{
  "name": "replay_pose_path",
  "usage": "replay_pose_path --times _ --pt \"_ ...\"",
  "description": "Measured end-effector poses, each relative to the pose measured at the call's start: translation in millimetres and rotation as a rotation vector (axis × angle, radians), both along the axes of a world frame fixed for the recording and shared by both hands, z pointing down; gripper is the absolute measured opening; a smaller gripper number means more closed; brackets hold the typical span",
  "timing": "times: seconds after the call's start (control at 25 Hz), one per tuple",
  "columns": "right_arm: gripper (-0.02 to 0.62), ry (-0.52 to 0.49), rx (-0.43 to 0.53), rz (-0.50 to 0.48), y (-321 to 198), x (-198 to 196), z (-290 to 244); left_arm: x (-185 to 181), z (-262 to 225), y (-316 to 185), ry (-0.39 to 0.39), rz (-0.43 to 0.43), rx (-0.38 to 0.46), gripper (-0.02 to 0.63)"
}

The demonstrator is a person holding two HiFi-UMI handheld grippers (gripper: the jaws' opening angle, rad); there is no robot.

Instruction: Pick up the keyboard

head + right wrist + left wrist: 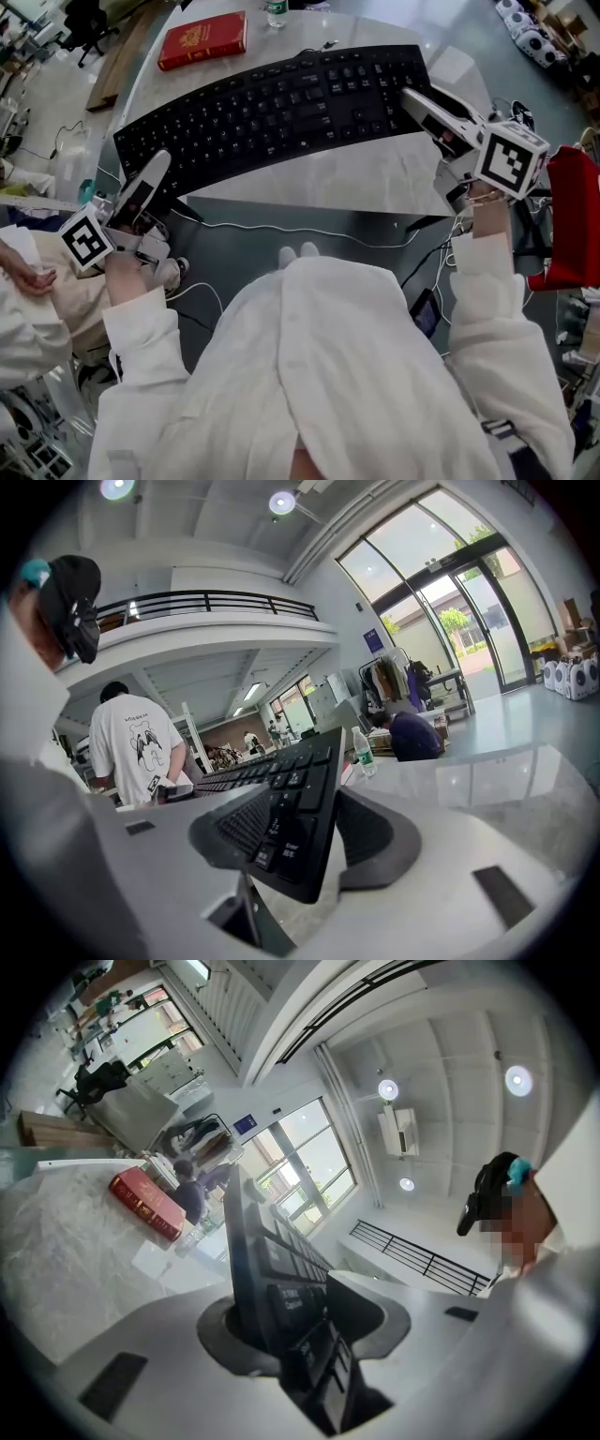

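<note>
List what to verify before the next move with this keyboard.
1. The left gripper is clamped on the left end of the keyboard: ok.
2. The right gripper is clamped on the right end: ok.
3. Underside clear of the table: cannot tell.
4. The red book and bottle stand apart from it: ok.
5. The cord at the far edge is free to follow: cannot tell.

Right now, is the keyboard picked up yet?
Almost. Done: the left gripper and the right gripper are each clamped on one end of the keyboard. In hand: the keyboard is held between them, and its right end looks a little raised off the table, though I can't be sure the whole thing is off. Left: lift it well clear of the table.
</note>
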State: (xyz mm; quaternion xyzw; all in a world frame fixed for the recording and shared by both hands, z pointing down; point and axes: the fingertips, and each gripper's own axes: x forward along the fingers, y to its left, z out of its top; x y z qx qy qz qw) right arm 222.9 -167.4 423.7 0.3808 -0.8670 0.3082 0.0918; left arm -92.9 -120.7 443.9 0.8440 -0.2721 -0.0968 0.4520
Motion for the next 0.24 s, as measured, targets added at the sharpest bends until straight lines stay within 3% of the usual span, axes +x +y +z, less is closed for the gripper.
replay_pose_path --times 0.24 --pt "0.224 0.000 -0.009 -0.008 -6 4 10 5 5 -2 -0.008 -0.015 0.016 0.160"
